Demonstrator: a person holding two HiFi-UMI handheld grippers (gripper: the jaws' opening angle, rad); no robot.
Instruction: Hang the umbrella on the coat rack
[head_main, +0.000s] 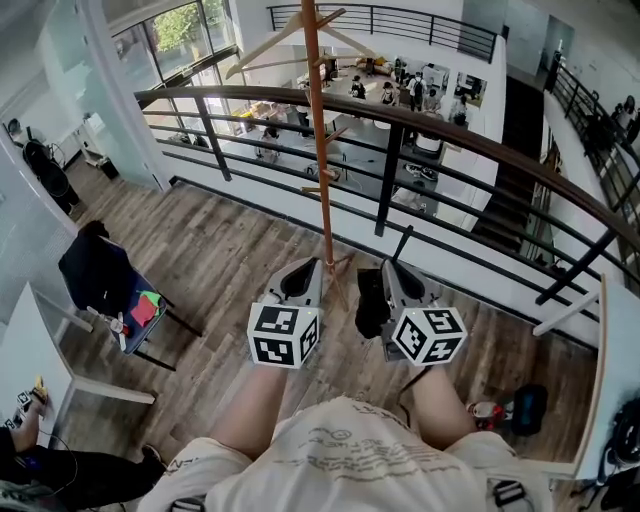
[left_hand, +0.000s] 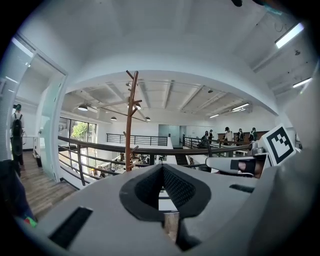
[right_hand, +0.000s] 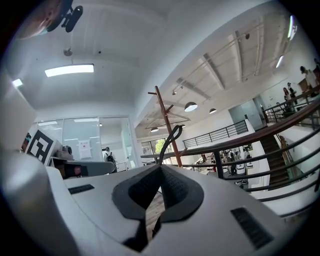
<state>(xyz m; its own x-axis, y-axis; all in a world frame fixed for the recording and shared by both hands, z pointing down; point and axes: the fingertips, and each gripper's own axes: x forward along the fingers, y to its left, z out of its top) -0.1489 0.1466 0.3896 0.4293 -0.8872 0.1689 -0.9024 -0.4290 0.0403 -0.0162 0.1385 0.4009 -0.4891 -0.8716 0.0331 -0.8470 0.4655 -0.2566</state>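
Observation:
The wooden coat rack (head_main: 318, 120) stands straight ahead by the railing, its pegs bare; it also shows as a brown pole (left_hand: 129, 125) in the left gripper view and as a leaning pole (right_hand: 167, 125) in the right gripper view. My right gripper (head_main: 392, 268) is shut on a folded black umbrella (head_main: 371, 305), whose body hangs to its left. The umbrella's black strap loop (right_hand: 172, 136) rises out of the closed jaws of my right gripper (right_hand: 161, 170). My left gripper (head_main: 305, 266) is level beside it, and in its own view the left gripper (left_hand: 162, 167) is shut on nothing.
A dark curved railing (head_main: 420, 125) runs just behind the rack, with a drop to a lower floor beyond it. A chair with a dark jacket (head_main: 100, 275) and a white desk (head_main: 40, 350) stand at the left. A dark bag (head_main: 525, 408) lies on the floor at the right.

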